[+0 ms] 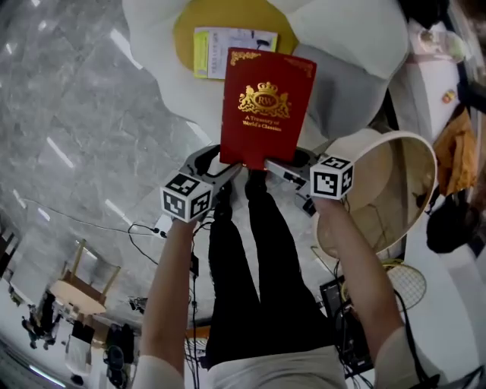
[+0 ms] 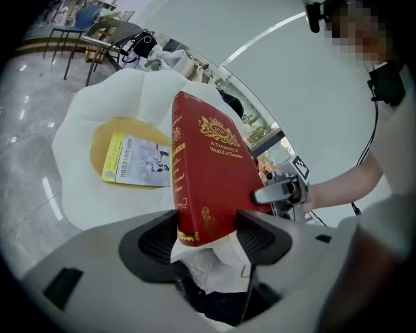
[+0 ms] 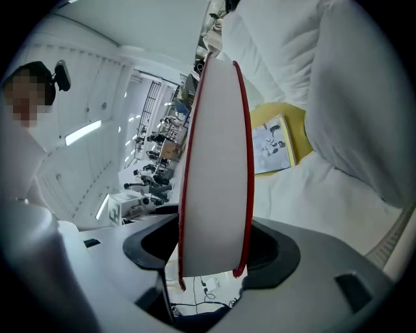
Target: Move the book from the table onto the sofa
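A red hardcover book (image 1: pixel 266 106) with a gold crest hangs in the air over the white sofa (image 1: pixel 342 38), cover up in the head view. My left gripper (image 1: pixel 228 163) is shut on its near left corner, and the pads clamp the spine end (image 2: pixel 208 175) in the left gripper view. My right gripper (image 1: pixel 277 166) is shut on the near right corner. In the right gripper view the white page edge (image 3: pixel 218 162) stands upright between its jaws. The right gripper's fingers (image 2: pixel 279 192) show at the book's far side.
A thin yellow-and-white book (image 1: pixel 228 49) lies on the sofa's yellow cushion (image 1: pixel 228 15). A round light-wood table (image 1: pixel 395 190) stands close on the right, with a racket (image 1: pixel 406 281) below it. Grey marble floor (image 1: pixel 68 114) spreads left, with chairs (image 1: pixel 76 281) and cables.
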`<state>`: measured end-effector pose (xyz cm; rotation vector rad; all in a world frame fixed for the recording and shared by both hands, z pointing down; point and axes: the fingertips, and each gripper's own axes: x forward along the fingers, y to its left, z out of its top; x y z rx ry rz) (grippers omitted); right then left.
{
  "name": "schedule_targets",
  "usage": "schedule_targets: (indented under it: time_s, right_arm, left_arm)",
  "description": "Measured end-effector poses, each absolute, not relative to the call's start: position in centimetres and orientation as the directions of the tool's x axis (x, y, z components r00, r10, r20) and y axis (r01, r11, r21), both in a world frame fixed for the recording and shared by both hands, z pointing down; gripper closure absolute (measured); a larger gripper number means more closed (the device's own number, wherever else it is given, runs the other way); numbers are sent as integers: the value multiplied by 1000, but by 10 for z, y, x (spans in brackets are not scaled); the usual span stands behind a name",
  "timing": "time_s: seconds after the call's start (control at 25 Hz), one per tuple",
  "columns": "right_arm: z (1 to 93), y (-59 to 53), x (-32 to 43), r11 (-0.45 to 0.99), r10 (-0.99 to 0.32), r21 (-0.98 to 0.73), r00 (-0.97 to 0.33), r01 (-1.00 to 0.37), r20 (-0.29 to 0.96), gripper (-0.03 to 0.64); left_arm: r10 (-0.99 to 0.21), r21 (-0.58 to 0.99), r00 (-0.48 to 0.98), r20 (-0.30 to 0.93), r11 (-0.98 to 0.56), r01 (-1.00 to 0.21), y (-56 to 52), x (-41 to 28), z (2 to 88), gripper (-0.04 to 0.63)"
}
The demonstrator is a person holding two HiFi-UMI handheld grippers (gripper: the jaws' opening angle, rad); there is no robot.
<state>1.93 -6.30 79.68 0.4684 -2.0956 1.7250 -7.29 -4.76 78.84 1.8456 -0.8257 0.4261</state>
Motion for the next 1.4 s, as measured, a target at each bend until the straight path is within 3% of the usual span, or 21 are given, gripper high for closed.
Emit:
schedule_targets:
  time_s: [0.52,0.84,1.12,1.28,1.4]
  right_arm:
    - [895,-110,16,166,32,-807,-815,-567,579,313]
    - [928,-142,16,100,-55,-754,-760,-649,647,310]
    - [943,-144,29,225,-28,-582,-602,-781,798,297]
    - [944,-152,51,119,-114,-504,-516,-855,849,270]
    - [936,-157,59,148,-162,-440,-461,-886,873,268]
  left_arm:
    - [-317,688,694,646,-152,-710,-90,-75,891,318]
    - [-343,708,677,651,-46,-705,-110,-76,933,337]
    - [-289,687,658,695,-4,-727,-112,-65,950,345]
    - [-265,668,642,719,12,-744,-109,-71,945,345]
    - [-262,678,655,709,-3,-735,-98,-82,938,345]
